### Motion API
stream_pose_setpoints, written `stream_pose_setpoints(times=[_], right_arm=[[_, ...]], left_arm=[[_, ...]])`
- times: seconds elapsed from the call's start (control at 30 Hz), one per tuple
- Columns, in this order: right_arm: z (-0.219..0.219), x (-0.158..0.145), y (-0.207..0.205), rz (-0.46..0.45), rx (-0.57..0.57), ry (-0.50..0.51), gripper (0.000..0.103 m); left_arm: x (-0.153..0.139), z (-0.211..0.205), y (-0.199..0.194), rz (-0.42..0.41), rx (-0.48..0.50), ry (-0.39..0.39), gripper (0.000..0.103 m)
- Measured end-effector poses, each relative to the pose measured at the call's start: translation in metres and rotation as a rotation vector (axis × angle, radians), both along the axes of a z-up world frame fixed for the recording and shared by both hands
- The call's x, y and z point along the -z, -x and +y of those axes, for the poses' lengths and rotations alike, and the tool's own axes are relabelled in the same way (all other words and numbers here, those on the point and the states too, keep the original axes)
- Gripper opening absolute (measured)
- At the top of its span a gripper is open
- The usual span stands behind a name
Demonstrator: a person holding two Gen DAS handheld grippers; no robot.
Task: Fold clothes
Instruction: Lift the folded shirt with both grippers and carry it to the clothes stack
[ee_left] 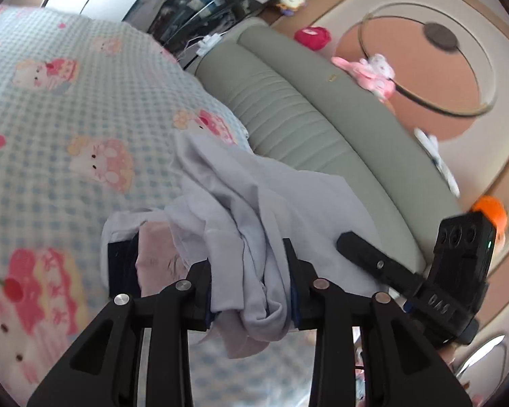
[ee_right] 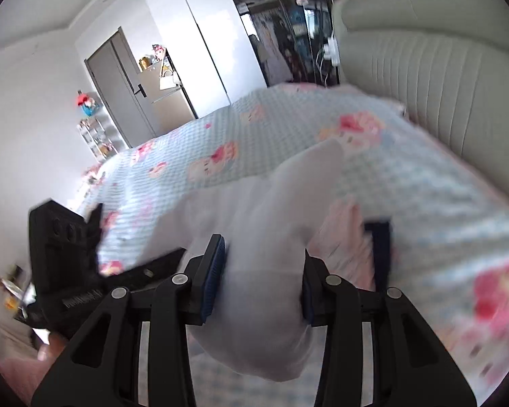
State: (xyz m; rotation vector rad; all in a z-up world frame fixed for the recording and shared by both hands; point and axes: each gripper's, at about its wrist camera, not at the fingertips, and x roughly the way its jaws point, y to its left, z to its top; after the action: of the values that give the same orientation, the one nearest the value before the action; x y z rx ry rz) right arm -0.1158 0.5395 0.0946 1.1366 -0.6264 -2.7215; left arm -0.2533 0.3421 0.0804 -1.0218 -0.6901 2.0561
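Both your left gripper (ee_left: 247, 291) and right gripper (ee_right: 263, 288) have their fingers clamped on the bunched pale lavender garment (ee_left: 241, 203), lifting it clear of the bed (ee_left: 68, 118) at ten o'clock so it hangs free.

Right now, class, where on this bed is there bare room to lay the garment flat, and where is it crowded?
Free: the checked bedspread left of the white garment, stretching toward the foot. Crowded: the strip beside the grey headboard, where the left tool and right tool hold the bunched cloth.

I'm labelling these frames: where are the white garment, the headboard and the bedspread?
white garment (ee_left: 241, 203), left wrist view, bunched folds.
headboard (ee_left: 288, 108), left wrist view, ribbed padding.
bedspread (ee_right: 271, 118), right wrist view, checked top.
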Motion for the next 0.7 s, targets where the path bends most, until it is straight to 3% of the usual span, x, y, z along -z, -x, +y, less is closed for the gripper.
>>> stream_pose_setpoints(times=[0.17, 0.27, 0.37, 0.5, 0.6, 0.63, 0.7], right_arm=[[0.047, 0.021, 0.033, -0.036, 0.054, 0.011, 0.044], [0.076, 0.034, 0.052, -0.058, 0.087, 0.018, 0.044], [0.084, 0.032, 0.049, -0.058, 0.058, 0.048, 0.046], [0.077, 0.032, 0.049, -0.070, 0.032, -0.027, 0.049], [0.073, 0.033, 0.047, -0.072, 0.052, -0.030, 0.050], [0.071, 0.032, 0.047, -0.066, 0.056, -0.036, 0.050], [0.066, 0.025, 0.045, -0.047, 0.054, -0.050, 0.048]], left_arm=[[0.068, 0.057, 0.033, -0.169, 0.130, 0.128, 0.040], [0.080, 0.062, 0.026, -0.166, 0.163, 0.060, 0.046], [0.089, 0.055, 0.023, -0.227, 0.179, -0.024, 0.054], [0.106, 0.048, 0.019, -0.314, 0.203, -0.114, 0.056], [0.108, 0.051, 0.019, -0.331, 0.205, -0.162, 0.047], [0.105, 0.052, 0.021, -0.331, 0.208, -0.184, 0.036], [0.096, 0.051, 0.021, -0.325, 0.210, -0.225, 0.029]])
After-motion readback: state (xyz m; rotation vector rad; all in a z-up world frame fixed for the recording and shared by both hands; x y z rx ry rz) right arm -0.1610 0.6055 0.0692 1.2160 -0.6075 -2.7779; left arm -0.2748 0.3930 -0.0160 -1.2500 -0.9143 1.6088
